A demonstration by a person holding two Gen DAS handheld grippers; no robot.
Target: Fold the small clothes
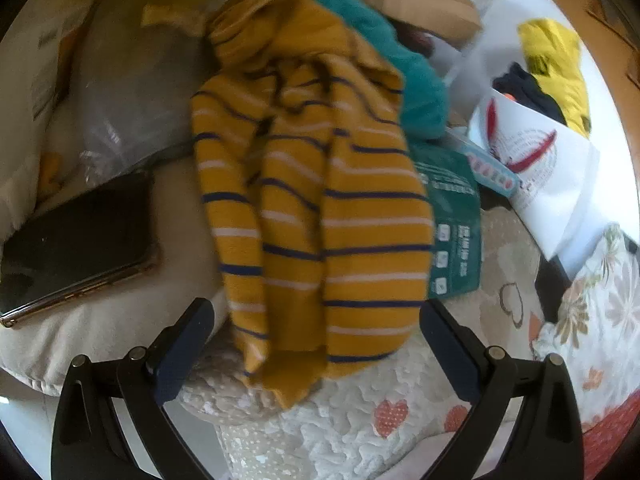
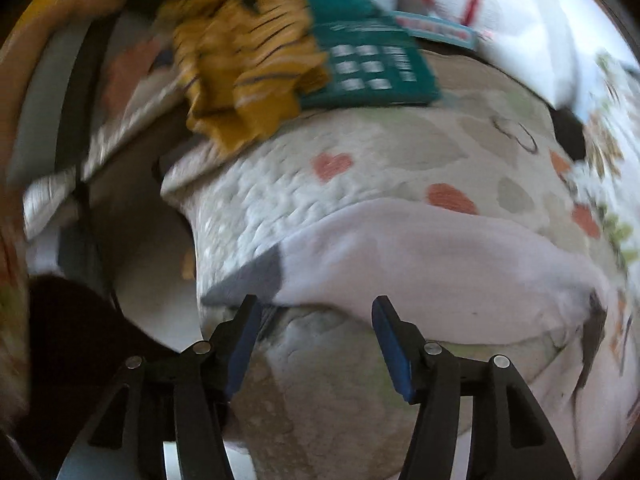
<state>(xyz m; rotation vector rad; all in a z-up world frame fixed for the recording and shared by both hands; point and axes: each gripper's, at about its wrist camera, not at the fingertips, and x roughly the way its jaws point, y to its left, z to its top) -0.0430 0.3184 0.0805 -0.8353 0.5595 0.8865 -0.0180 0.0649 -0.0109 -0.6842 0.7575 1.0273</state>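
Left tongs: black two-finger left gripper (image 1: pixel 316 344) with dark-blue pads, jaws spread wide and gripping nothing; the hem of the garment lies between the pads without being pinched, so I judge this a pause above the piece, not a hold.
Right tongs: black right gripper (image 2: pixel 316 344) with bright-blue pads, jaws parted and empty; the near edge of the white cloth sits just beyond the tips at 12 o'clock.
Striped piece: mustard-yellow knitted garment with navy and white stripes (image 1: pixel 316 200), bunched lengthwise at the centre of the left view; in the right view it lies at 11 o'clock, well apart from the tongs. It looks laid down rather than neatly folded.
White piece: soft white cloth with grey patches (image 2: pixel 432 264), flat on the cover, probably the next to be handled.
Bedding: quilted cream cover with orange hearts (image 1: pixel 360 420), serving as the folding surface.
Around: black smartphone (image 1: pixel 80 240) at 9 o'clock; green printed packet (image 1: pixel 452 216) at 3 o'clock, tucked under the garment's edge; teal fleece cloth (image 1: pixel 400 68) at 1 o'clock.
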